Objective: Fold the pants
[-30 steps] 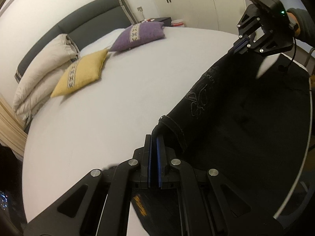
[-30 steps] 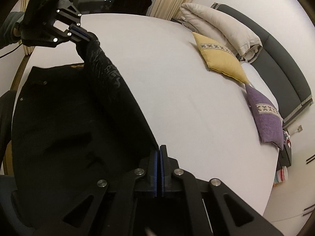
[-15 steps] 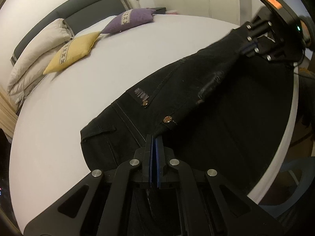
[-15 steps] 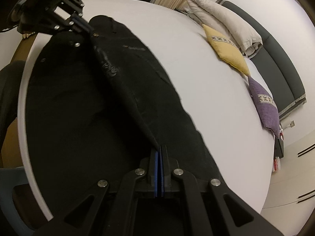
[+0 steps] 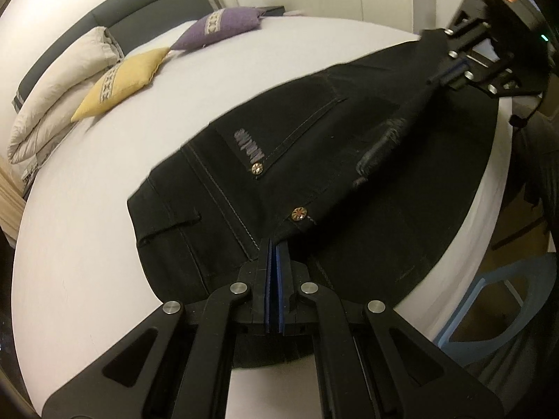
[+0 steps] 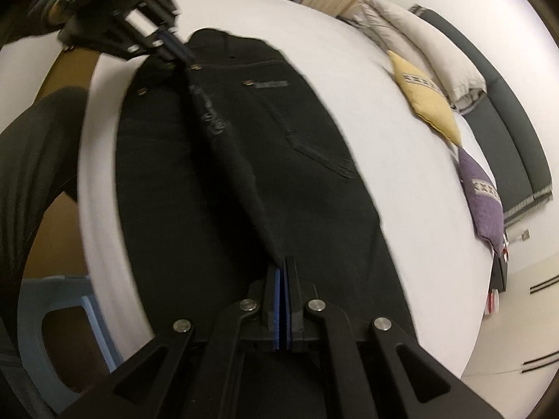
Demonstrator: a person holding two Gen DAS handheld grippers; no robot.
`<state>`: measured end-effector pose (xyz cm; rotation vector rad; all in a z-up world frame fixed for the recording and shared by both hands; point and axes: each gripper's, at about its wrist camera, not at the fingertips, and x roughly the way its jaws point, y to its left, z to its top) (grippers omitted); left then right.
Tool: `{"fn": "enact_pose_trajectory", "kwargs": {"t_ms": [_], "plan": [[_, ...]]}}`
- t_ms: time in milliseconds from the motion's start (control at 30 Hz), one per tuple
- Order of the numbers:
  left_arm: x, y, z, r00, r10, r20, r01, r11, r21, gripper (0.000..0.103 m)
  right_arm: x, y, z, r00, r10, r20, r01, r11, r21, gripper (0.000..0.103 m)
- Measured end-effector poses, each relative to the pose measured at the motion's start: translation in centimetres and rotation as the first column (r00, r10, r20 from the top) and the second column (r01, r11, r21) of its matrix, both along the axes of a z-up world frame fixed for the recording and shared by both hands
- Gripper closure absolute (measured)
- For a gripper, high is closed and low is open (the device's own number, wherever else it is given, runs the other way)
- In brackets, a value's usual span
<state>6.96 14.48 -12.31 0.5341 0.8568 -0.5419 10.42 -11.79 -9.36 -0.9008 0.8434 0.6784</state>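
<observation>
From the left wrist view, we saw the black pants lying spread on the white bed, waistband end nearest the camera. Our left gripper had its jaws pressed together on the waistband edge, just beside a brass button. At the far right, our right gripper was likewise clamped on the fabric, and a raised ridge of cloth ran between the two. On the far left of the bed sat a yellow cushion, a purple cushion and a folded cream duvet. A blue plastic stool stood at the near right, off the bed.

From the right wrist view, we saw the pants stretching away from us, with our right gripper closed on the fold ridge at the near end. The left gripper pinched the far end at the waistband. The cushions lay at the far right. We saw no containers in either view.
</observation>
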Motion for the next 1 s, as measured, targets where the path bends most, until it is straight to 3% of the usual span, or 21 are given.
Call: {"fn": "enact_pose_trajectory", "kwargs": {"t_ms": [267, 733, 1000], "plan": [[-1.7, -0.9, -1.4, 0.997, -0.071, -0.036, 0.073, 0.995, 0.074, 0.102, -1.3, 0.5, -2.8, 0.999, 0.006, -0.053, -0.008, 1.000, -0.029, 0.101], [-1.5, 0.0, -0.5, 0.997, -0.051, -0.062, 0.053, 0.998, 0.034, 0.102, -4.3, 1.2, -1.2, 0.999, 0.004, -0.049, -0.003, 1.000, 0.001, 0.101], [-2.3, -0.6, -2.8, 0.995, -0.080, -0.065, 0.087, 0.990, 0.108, 0.102, -4.7, 1.6, -2.8, 0.996, 0.001, -0.084, -0.002, 1.000, -0.012, 0.101]]}}
